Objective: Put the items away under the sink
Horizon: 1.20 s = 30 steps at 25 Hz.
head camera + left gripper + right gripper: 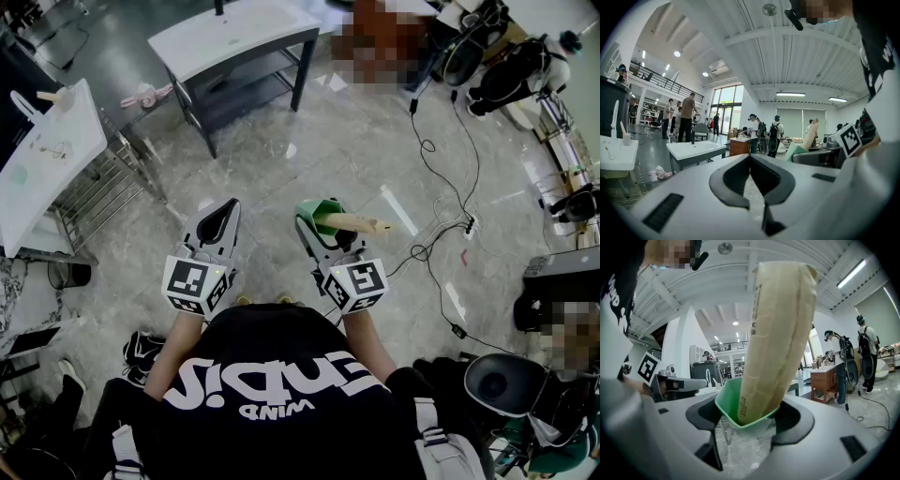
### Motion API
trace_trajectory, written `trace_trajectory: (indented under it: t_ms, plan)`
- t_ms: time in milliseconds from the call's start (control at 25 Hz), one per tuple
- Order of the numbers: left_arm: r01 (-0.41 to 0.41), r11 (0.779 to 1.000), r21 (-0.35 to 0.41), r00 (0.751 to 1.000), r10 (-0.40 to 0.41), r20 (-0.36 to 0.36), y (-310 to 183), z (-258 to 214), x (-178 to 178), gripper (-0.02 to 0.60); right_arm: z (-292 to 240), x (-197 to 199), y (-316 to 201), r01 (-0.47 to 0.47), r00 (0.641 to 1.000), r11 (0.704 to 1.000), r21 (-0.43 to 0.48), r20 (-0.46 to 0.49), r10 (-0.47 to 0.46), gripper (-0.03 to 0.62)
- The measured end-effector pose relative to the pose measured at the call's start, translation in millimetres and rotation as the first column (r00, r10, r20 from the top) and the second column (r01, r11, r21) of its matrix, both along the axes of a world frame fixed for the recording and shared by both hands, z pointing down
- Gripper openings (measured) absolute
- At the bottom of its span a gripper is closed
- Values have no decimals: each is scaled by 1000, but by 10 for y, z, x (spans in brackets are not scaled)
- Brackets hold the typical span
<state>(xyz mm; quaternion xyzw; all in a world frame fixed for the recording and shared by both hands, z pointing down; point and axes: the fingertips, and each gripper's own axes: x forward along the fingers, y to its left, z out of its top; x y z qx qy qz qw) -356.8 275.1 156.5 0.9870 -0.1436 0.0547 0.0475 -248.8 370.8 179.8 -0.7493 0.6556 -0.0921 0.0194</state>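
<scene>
Right gripper view shows the right gripper point(749, 423) clamped on a green cup point(725, 408) holding a beige packet point(776, 333), well apart from the sink point(234, 33). The left gripper point(750, 158) is closed and empty.

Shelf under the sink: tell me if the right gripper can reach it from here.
Probably not from here: the right gripper, shut on the green cup, sits close to the person, with a stretch of floor between it and the shelf. Nothing blocks the way; stepping closer should do.
</scene>
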Motion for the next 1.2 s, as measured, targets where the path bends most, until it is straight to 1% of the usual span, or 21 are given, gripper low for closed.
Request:
trace_trajectory:
  t_ms: [240, 520, 760, 960, 1200]
  plan:
    - [-1, 1000, 1, 1000, 1, 0, -17, 20, -17, 20, -2, -23, -21, -2, 1000, 1000, 4, -6, 2, 331]
    - [-27, 1000, 0, 1000, 27, 12, -2, 64, -53, 20, 3, -136, -27, 12, 1000, 1000, -3, -27, -12, 333]
    - [-45, 999, -3, 999, 45, 26, -32, 86, -142, 19, 44, -234, 5, -12, 1000, 1000, -12, 10, 12, 333]
    - [-73, 997, 10, 997, 73, 31, -65, 78, -258, 19, 52, -321, 33, -47, 999, 999, -1, 27, 47, 333]
    - [-106, 994, 14, 994, 106, 14, -147, 47, -325, 18, 90, -383, 11, -91, 995, 996, 6, 26, 91, 333]
